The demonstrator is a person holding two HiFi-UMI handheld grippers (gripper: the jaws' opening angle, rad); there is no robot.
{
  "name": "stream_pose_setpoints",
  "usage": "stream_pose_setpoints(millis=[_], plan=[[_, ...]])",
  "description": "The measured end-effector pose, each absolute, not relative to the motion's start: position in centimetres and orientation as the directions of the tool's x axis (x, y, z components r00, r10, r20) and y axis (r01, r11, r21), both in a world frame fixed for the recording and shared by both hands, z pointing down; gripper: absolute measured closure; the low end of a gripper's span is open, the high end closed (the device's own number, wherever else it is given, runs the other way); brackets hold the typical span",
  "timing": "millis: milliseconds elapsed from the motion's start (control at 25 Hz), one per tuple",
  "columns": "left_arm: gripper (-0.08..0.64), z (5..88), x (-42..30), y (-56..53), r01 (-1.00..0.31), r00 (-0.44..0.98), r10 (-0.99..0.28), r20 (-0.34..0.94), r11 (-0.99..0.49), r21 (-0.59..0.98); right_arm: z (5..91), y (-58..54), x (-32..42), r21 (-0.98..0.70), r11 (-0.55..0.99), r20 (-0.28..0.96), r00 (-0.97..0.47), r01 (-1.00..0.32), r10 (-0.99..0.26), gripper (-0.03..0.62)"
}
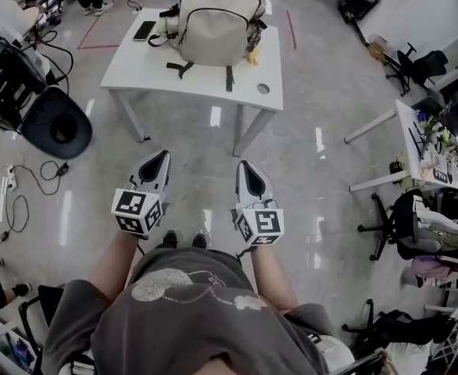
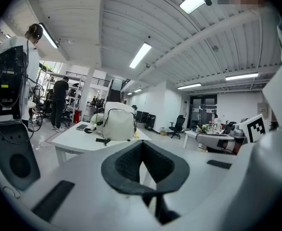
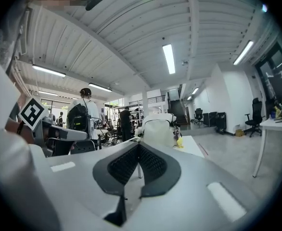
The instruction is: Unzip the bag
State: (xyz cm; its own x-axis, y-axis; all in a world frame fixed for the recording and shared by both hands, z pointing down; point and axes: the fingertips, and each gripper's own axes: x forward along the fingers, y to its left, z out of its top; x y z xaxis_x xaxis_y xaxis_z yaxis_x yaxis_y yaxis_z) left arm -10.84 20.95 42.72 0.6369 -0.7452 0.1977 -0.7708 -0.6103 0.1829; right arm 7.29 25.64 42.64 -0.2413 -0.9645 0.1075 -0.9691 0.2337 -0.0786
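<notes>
Both sets of jaws are closed on nothing. Our left hand-held gripper [image 1: 161, 159] and right hand-held gripper [image 1: 246, 168] hang well short of the bag [image 1: 216, 23], upright on the white surface [image 1: 147, 69] ahead. We judge this the approach — next, close in and find the zip pull.

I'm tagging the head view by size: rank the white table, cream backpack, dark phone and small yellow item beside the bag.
1. White rectangular table
2. Cream fabric backpack
3. Dark flat phone
4. Small yellow item, perhaps partly hidden by the backpack, so its rank is unsure.
</notes>
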Motion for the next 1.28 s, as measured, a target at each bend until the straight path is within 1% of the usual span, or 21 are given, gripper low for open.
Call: stream_pose_setpoints(millis=[200, 320, 680, 920, 1280], plan=[[0.555, 43.4, -9.6, 21.3, -0.791, 0.611, -0.769, 0.19, -0.583, 0.185, 44.1, 25.5, 10.1, -0.094, 0.234, 0.125, -0.245, -0.968, -0.961, 0.592], [0.555, 44.0, -9.0, 21.4, -0.803, 0.594, -0.78, 0.196, -0.564, 0.192, 44.7, 25.2, 11.9, -0.119, 0.206, 0.134, -0.221, -0.971, -0.966, 0.592], [0.554, 44.1, -7.7, 18.4, -0.8, 0.599, -0.779, 0.188, -0.569, 0.191, 45.7, 22.5, 14.1, -0.154, 0.182, 0.154, -0.206, -0.971, -0.966, 0.592], [0.554, 45.7, -7.4, 12.9, -0.789, 0.612, -0.767, 0.191, -0.576, 0.215, 46.7, 17.7, 14.6, -0.141, 0.166, 0.174, -0.19, -0.976, -0.966, 0.592], [0.554, 46.0, -7.6, 0.3, -0.758, 0.649, -0.738, 0.182, -0.61, 0.23, 46.1, 5.8, 14.6, -0.134, 0.119, 0.178, -0.142, -0.984, -0.974, 0.592]])
